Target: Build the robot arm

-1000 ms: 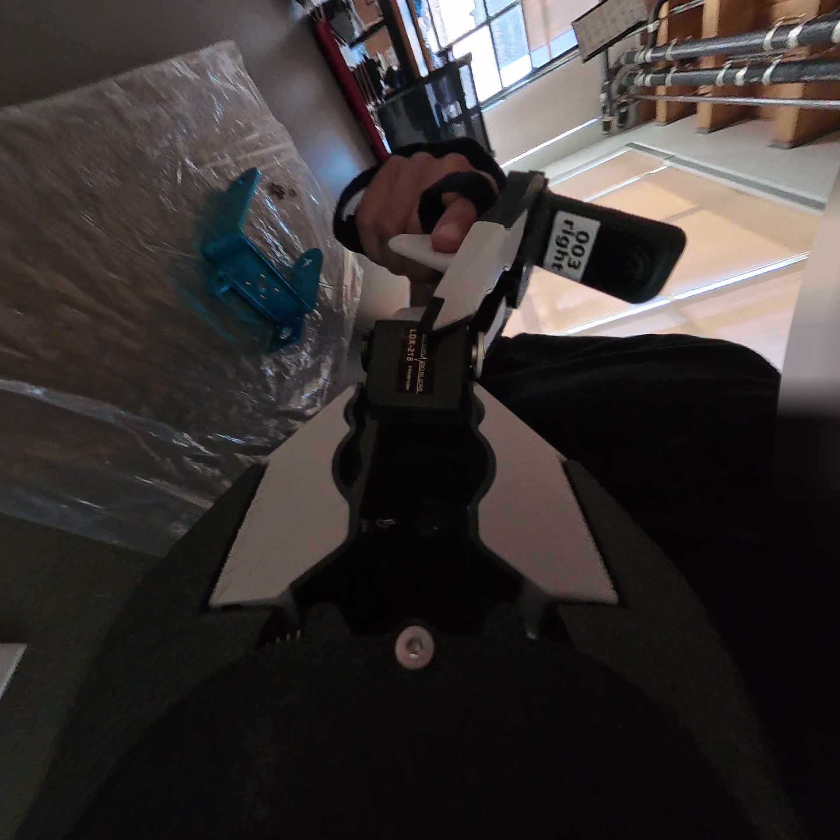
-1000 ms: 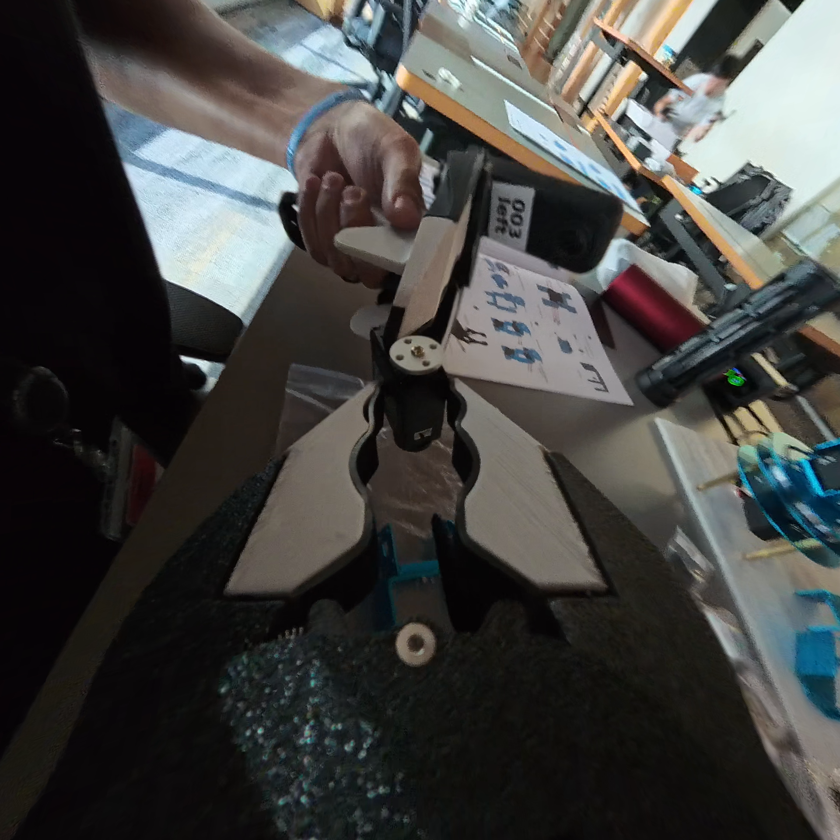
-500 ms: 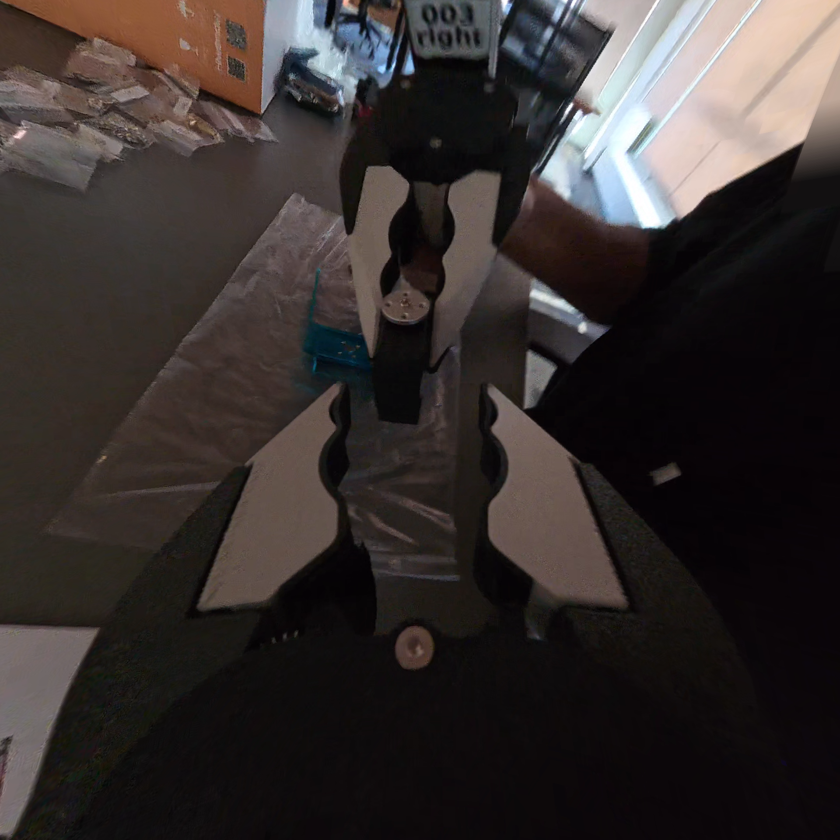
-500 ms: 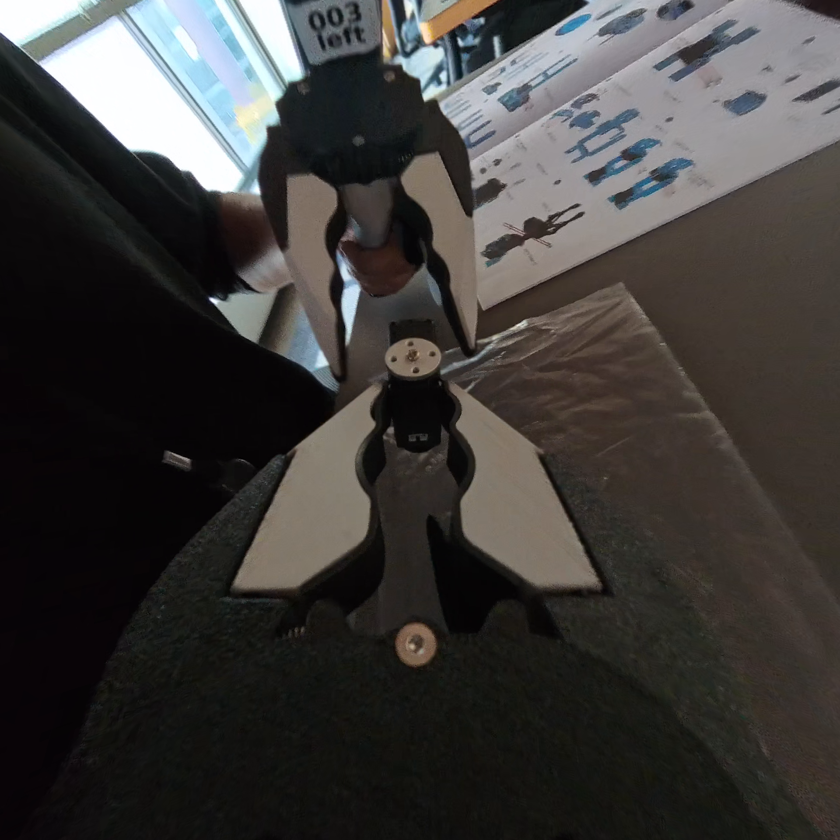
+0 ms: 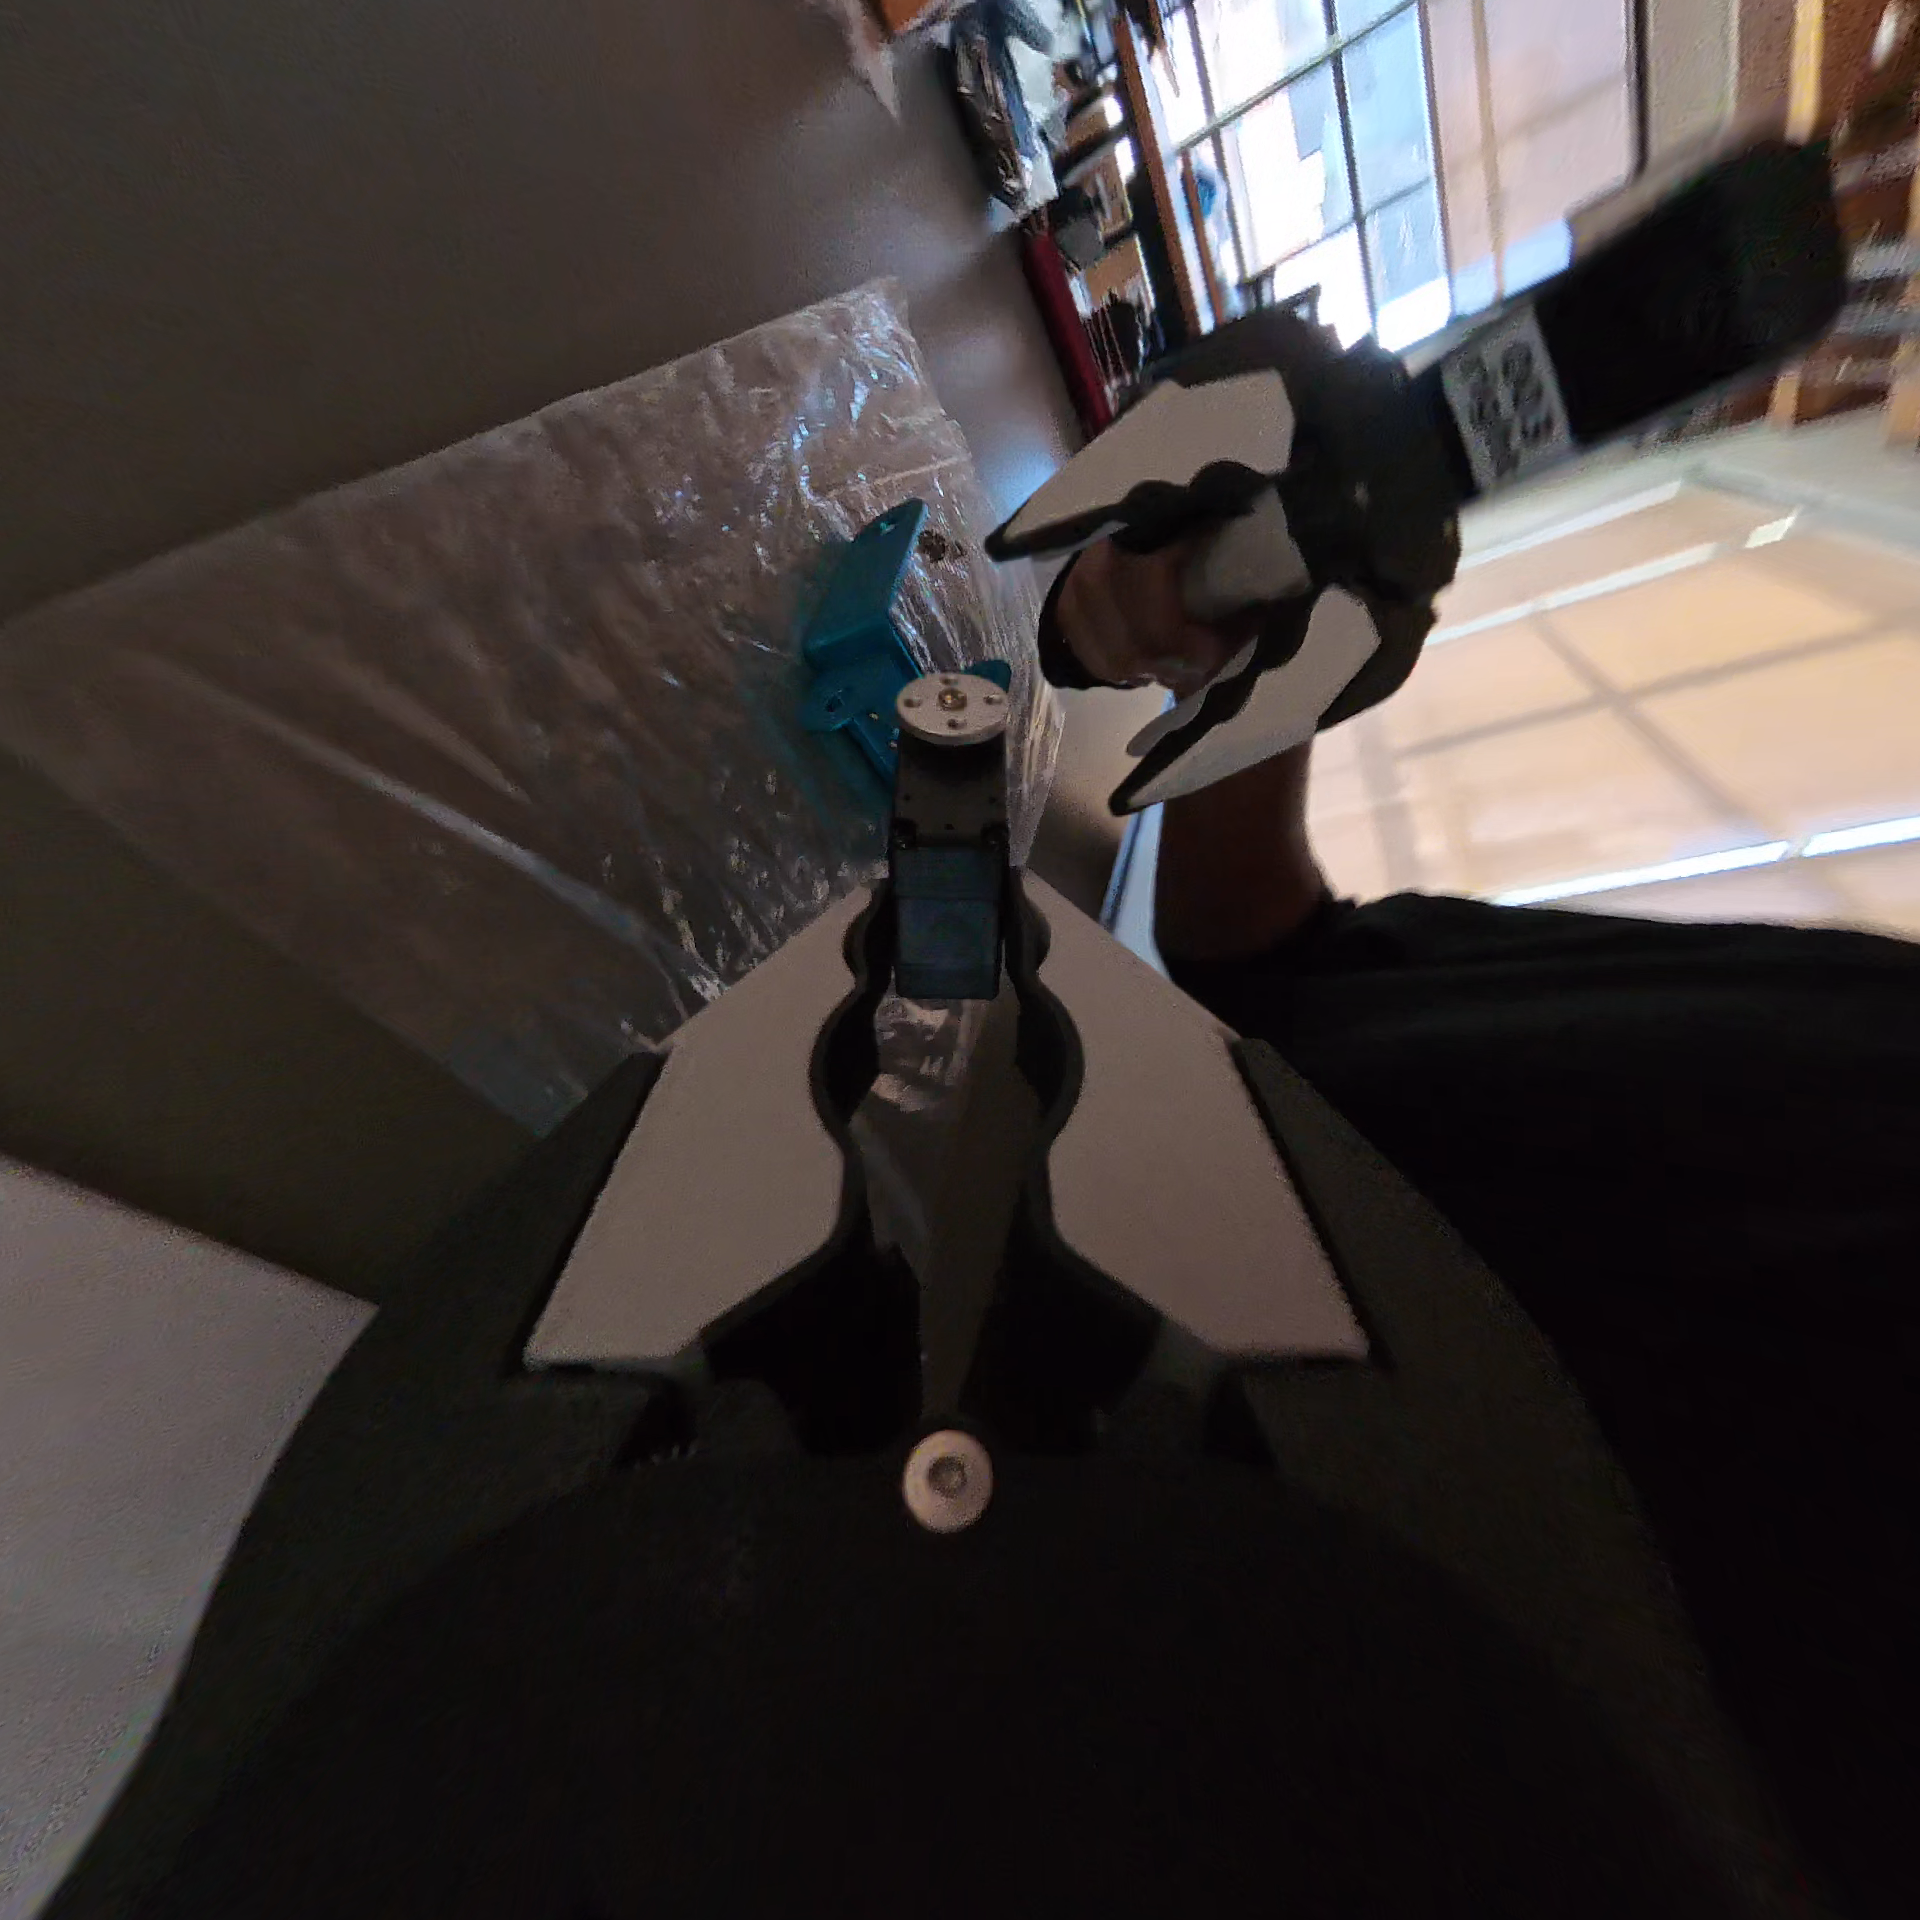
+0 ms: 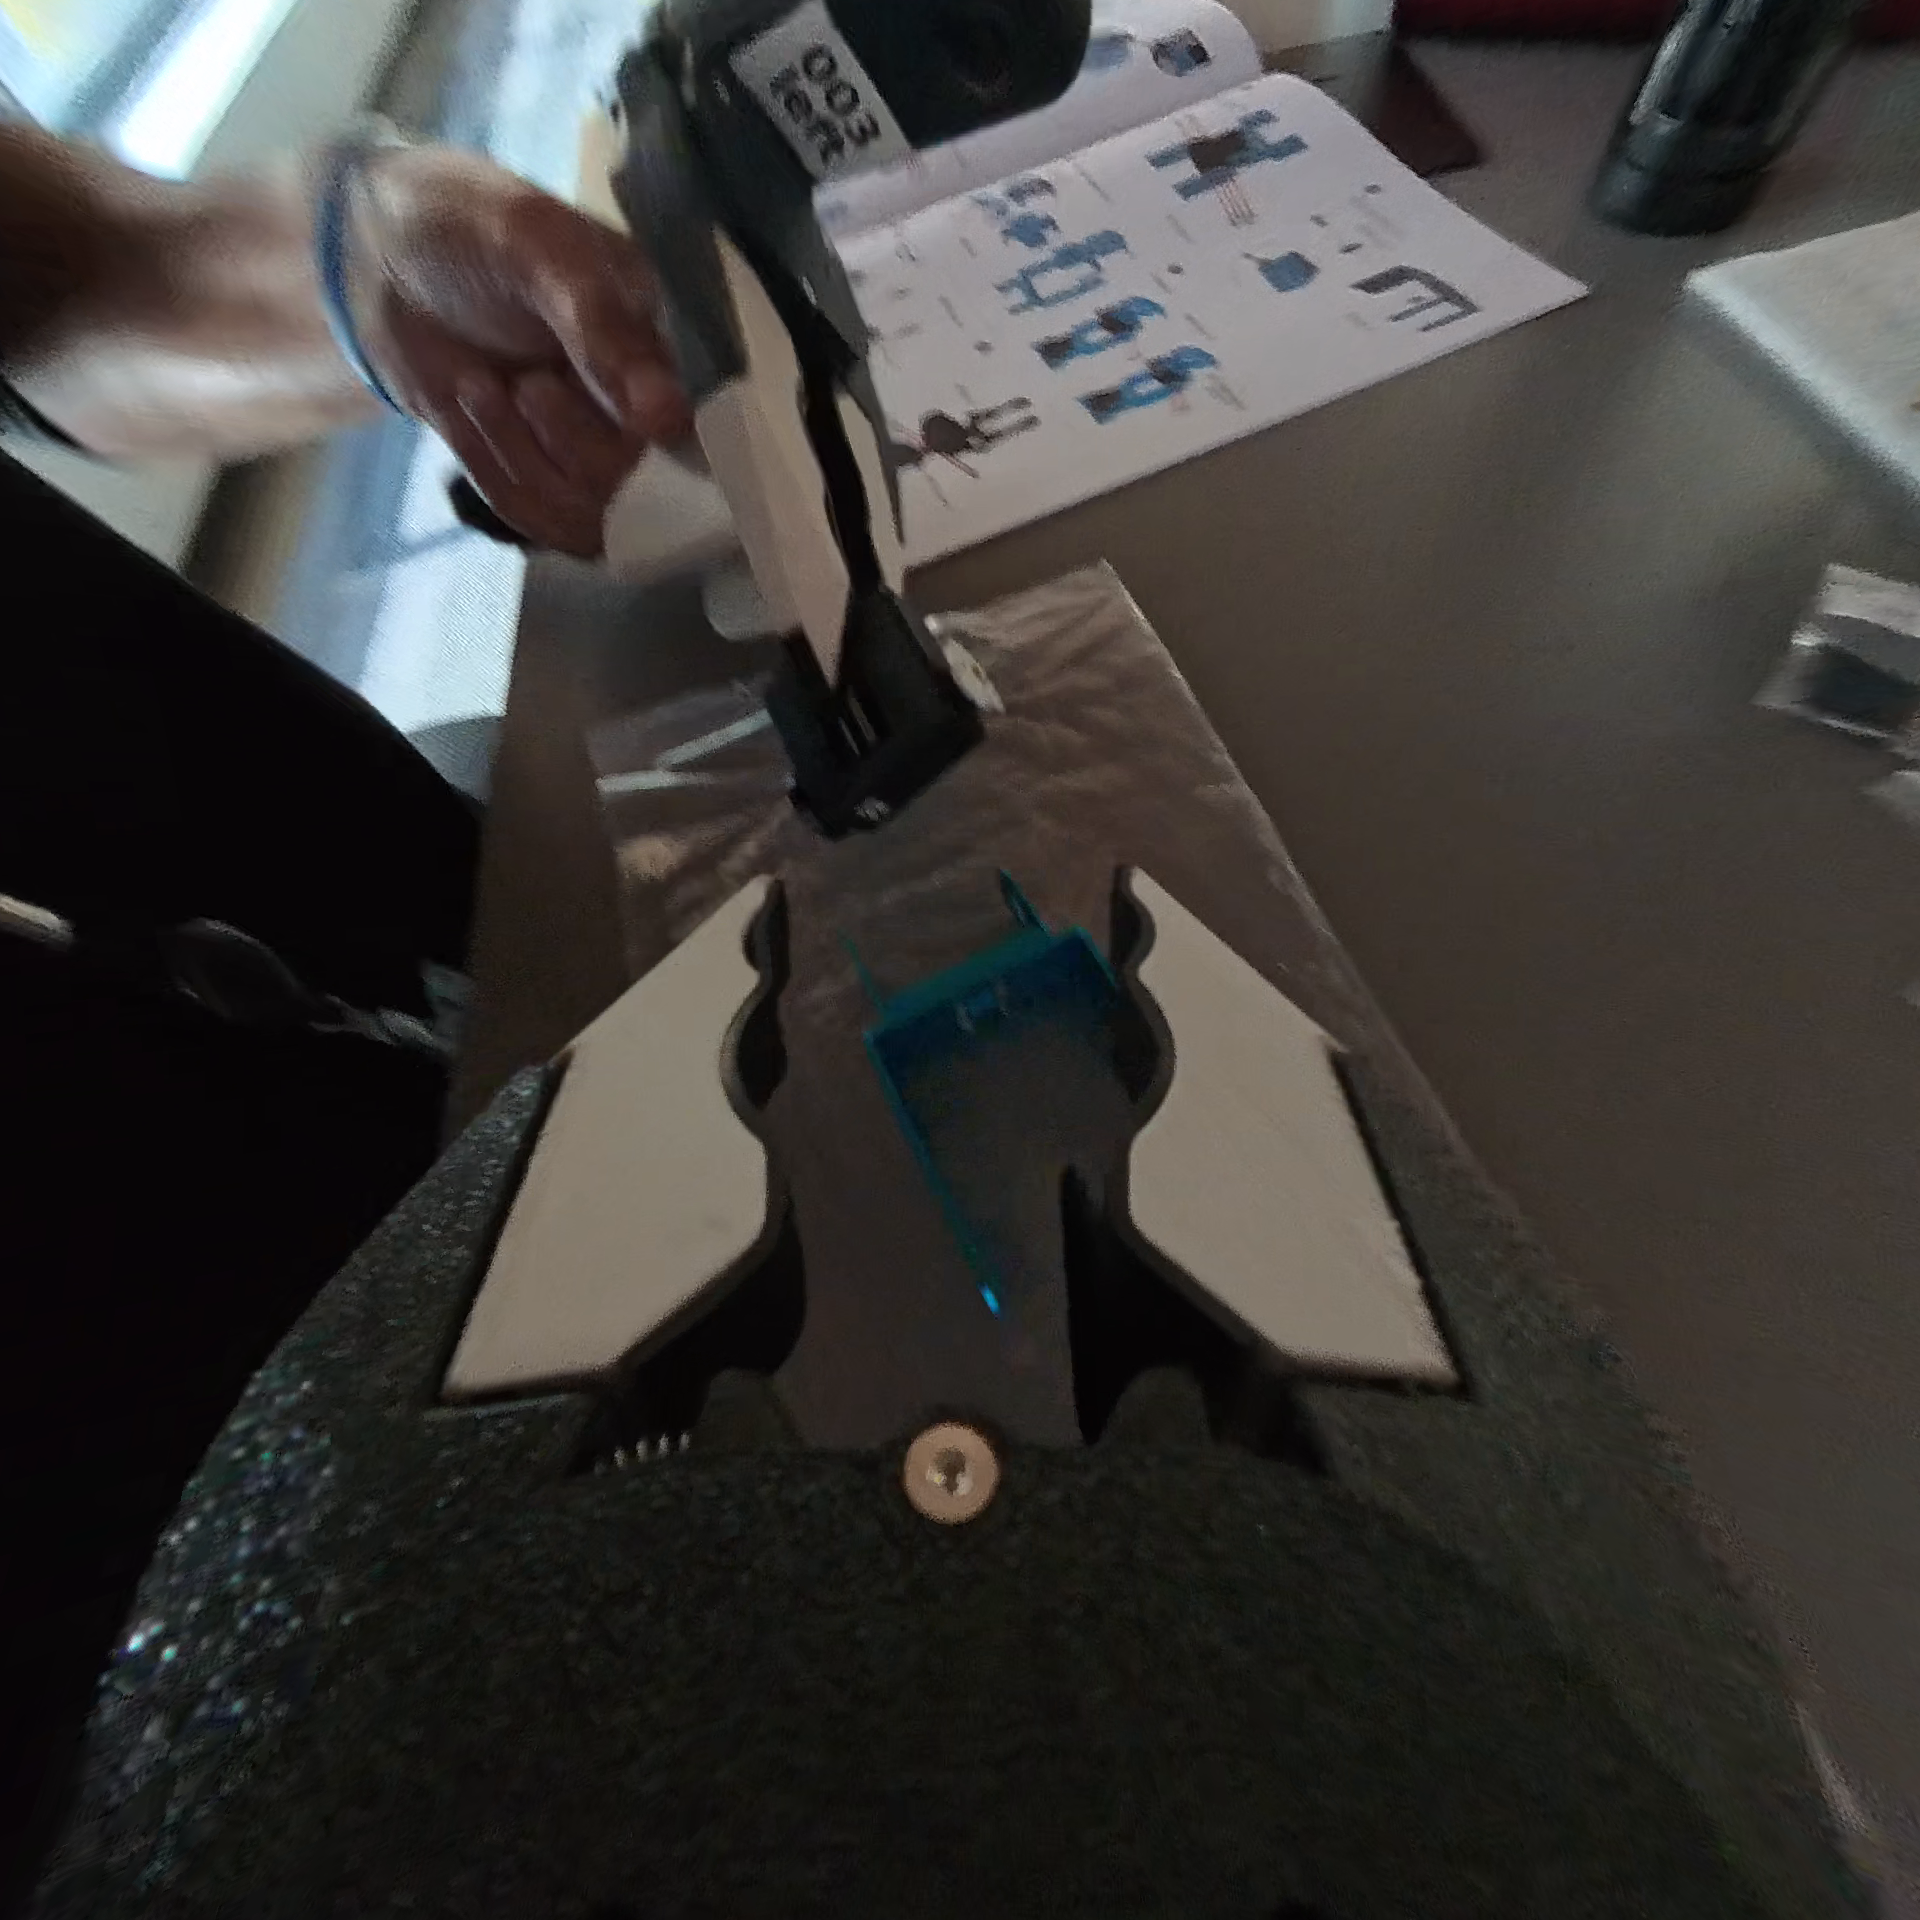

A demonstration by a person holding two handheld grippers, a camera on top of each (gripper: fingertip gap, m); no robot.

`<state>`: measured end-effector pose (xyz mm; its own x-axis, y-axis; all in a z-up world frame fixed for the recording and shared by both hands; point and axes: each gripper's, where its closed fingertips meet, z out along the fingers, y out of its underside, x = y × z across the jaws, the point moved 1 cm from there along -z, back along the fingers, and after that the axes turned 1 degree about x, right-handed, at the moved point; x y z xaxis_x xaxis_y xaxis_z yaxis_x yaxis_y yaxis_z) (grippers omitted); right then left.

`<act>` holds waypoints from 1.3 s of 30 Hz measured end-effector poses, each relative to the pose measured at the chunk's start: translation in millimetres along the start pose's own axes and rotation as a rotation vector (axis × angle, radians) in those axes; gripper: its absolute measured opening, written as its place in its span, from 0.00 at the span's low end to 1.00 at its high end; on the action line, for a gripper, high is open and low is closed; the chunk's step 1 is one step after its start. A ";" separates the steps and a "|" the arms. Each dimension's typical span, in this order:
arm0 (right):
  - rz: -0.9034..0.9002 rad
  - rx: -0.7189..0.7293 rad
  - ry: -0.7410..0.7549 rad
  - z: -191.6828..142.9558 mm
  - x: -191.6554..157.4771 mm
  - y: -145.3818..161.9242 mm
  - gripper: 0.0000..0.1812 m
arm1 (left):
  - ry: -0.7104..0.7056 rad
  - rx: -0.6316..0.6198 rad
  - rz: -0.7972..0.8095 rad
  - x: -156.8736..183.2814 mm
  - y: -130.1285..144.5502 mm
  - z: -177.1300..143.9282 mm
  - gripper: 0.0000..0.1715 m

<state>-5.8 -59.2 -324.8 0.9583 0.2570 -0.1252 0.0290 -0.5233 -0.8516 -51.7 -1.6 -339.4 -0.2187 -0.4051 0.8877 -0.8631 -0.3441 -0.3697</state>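
Observation:
My left gripper (image 5: 951, 904) is shut on a black servo motor (image 5: 948, 831) with a round silver horn at its far end. It is held in the air above a clear plastic bag (image 5: 468, 644). A blue metal bracket (image 5: 857, 634) lies on that bag just beyond the servo. My right gripper (image 6: 951, 883) is open and empty, its jaws wide to either side of the blue bracket (image 6: 987, 1018) below it. In the right wrist view the left gripper (image 6: 831, 644) holds the servo (image 6: 883, 738) just past my fingertips. The right gripper (image 5: 1060, 670) also shows open in the left wrist view.
A printed sheet with blue drawings (image 6: 1195, 312) lies on the dark table (image 6: 1455, 675) beyond the bag. A black cylinder (image 6: 1714, 104) stands at the far right and a small packet (image 6: 1849, 675) at the right edge. The person's dark clothing (image 5: 1558, 1143) is close by. The left gripper's tips are roughly 7 cm from the right gripper's. The right tips stand about 4 cm off the blue metal bracket (image 5: 857, 634).
Half a second ago the right gripper held the servo and the left was open. Now the left is shut on it and the right has let go and drawn back over the bracket.

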 end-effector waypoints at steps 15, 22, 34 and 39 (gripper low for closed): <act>-0.200 -0.122 0.121 -14.0 22.8 34.2 0.41 | -0.140 -0.094 -0.360 -15.9 12.8 18.2 0.12; -0.166 0.011 0.104 -39.8 17.0 19.8 0.40 | -0.252 -0.064 -0.352 -22.2 13.0 9.9 0.13; -0.115 0.074 0.042 -39.0 9.5 12.8 0.39 | -0.461 0.010 -0.019 -16.9 23.3 -6.4 0.19; -0.001 0.110 0.051 -43.2 18.6 10.7 0.37 | -0.510 0.168 0.228 -4.3 28.4 -50.5 0.19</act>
<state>24.7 -95.2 -314.3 0.9717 0.2137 -0.1009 0.0009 -0.4303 -0.9027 -98.3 33.1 -339.9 -0.1075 -0.8271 0.5517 -0.7270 -0.3131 -0.6111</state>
